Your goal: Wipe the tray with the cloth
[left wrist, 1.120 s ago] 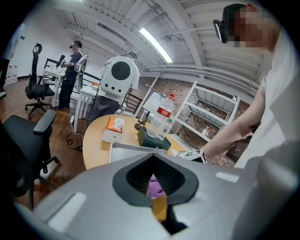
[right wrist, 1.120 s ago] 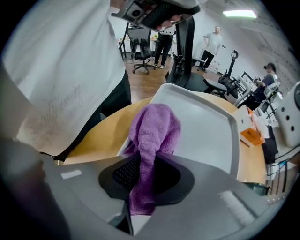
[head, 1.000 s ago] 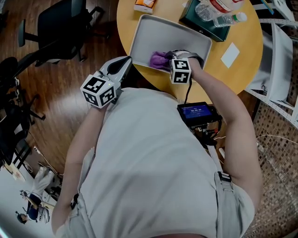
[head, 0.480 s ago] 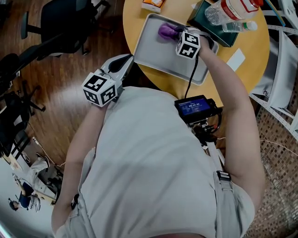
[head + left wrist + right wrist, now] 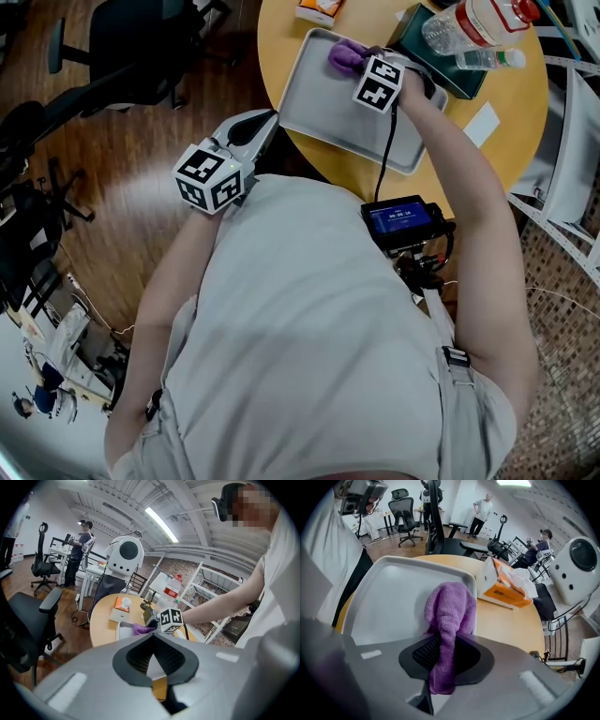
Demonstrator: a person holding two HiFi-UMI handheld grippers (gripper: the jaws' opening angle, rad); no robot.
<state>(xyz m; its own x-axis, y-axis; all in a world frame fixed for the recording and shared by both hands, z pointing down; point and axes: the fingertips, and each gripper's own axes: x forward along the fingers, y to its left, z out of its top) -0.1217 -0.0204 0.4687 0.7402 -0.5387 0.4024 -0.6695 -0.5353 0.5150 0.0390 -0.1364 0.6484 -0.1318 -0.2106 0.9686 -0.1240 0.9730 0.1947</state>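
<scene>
No brand or label can be read. The print on the orange and white tissue box (image 5: 506, 587) is too small to make out, and so are the labels on the two clear bottles (image 5: 469, 26). The bottles lie at the far right of the round table (image 5: 502, 89), on a dark green box (image 5: 441, 67); what is in them I cannot tell. The plainest markings are the black and white square codes on each gripper's cube (image 5: 378, 82). A screen (image 5: 401, 220) at the person's chest glows blue, its text illegible. A blank white card (image 5: 481, 122) lies right of the tray (image 5: 328, 108). A white tissue (image 5: 520, 579) sticks out of the tissue box, which stands just beyond the tray's far left corner. The grey tray holds the purple cloth (image 5: 345, 54), bunched in that far left corner against the rim. The right gripper (image 5: 449, 637) points steeply down there, its jaws narrow and clamped on the cloth, which hangs between the pads. The left gripper (image 5: 152, 635) sits at the tray's near left corner with its jaw tips together; whether they pinch the rim I cannot tell.
</scene>
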